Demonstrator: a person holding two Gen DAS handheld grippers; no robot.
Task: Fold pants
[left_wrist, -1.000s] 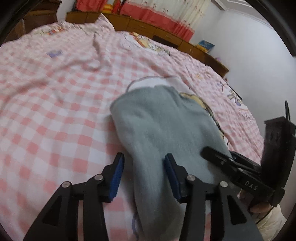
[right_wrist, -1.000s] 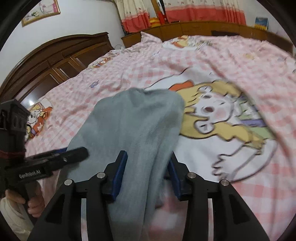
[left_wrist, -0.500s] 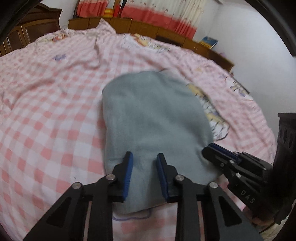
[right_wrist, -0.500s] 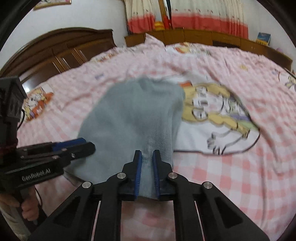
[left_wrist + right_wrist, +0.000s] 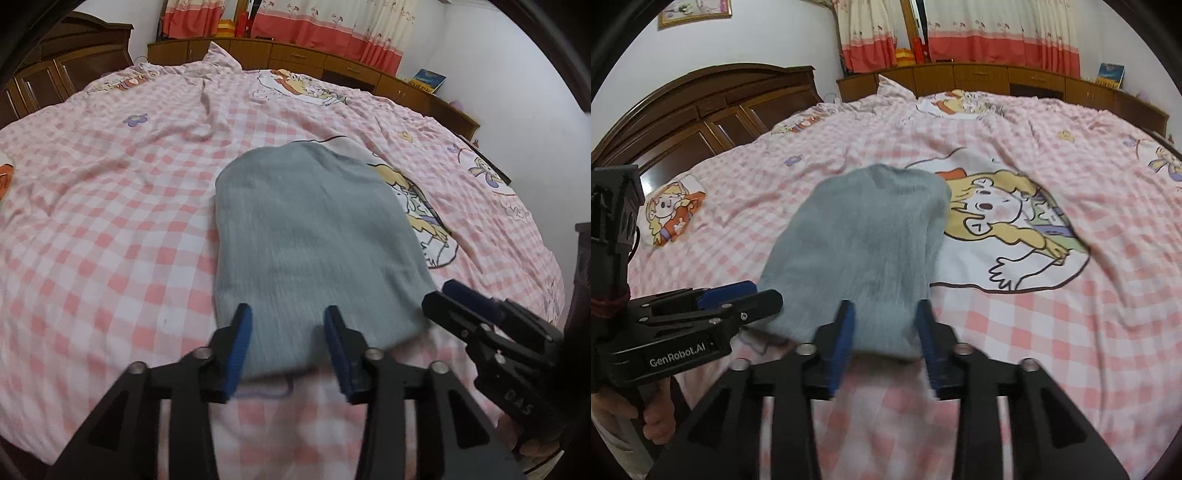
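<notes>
Pink checked bed, grey pants folded flat in a compact stack near centre. Left gripper and right gripper both released, empty. Apparently nearly done.

Grey-blue pants lie on a pink-and-white checked bedsheet printed with a yellow-haired cartoon figure; cream curtains carry coral-red bands, and black grippers bear blue pads.
</notes>
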